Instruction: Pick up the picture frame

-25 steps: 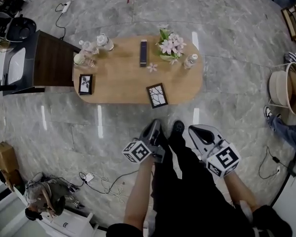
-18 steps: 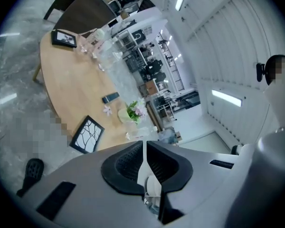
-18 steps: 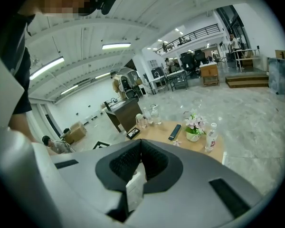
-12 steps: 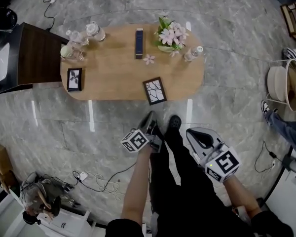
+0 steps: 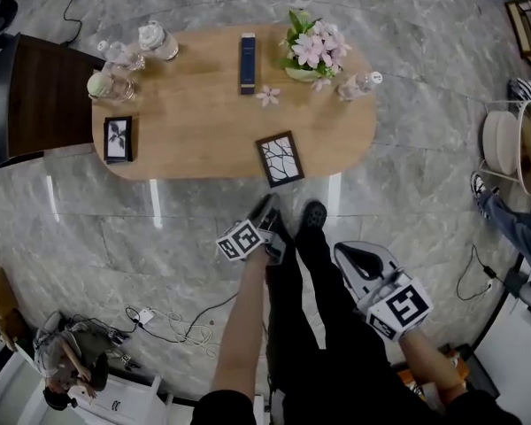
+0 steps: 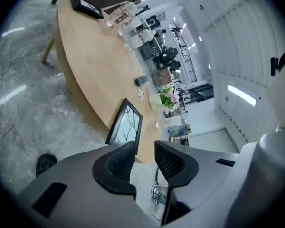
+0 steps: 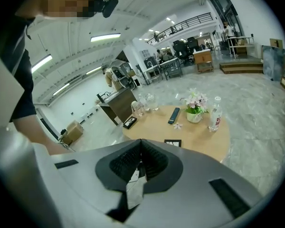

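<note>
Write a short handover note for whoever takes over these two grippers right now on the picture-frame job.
Left gripper: jaws apart, just been opening, nothing between them; aimed at the near picture frame.
Right gripper: shut, empty.
Both are short of the table; a second frame lies at its left end.
Done: nothing picked up yet.
To do: reach, close on a frame, lift.

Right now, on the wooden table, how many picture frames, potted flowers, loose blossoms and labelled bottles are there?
Picture frames: 2
Potted flowers: 1
Loose blossoms: 1
Labelled bottles: 1
Total: 5
</note>
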Demonstrator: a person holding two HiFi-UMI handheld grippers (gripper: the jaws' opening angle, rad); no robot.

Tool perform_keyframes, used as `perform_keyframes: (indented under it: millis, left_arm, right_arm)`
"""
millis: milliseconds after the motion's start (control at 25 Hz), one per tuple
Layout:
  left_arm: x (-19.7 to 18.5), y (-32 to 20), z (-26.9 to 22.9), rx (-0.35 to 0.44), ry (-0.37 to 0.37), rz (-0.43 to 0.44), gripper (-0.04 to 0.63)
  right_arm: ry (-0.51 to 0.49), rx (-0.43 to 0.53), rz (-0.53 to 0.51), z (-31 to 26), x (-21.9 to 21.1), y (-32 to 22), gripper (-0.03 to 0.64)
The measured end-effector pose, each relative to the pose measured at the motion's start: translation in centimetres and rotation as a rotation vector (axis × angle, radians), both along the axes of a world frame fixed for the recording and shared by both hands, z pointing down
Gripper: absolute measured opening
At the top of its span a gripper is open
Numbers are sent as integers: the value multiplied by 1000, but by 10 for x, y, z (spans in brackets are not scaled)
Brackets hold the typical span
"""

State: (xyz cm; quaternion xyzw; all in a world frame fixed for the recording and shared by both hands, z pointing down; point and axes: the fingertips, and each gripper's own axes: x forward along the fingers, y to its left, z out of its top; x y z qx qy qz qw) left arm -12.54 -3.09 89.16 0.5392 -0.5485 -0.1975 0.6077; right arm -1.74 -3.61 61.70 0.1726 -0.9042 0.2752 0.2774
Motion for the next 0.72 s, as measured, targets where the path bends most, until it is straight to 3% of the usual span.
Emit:
perform_keyframes:
  millis: [480, 720]
  left_arm:
    - [-7, -8, 78, -12, 23, 69, 246]
    - [-3, -23, 88, 62, 125, 23, 267]
  right_arm:
    - [39, -54, 34, 55, -11, 6, 14]
    - [71, -73, 36, 73, -4, 10, 14]
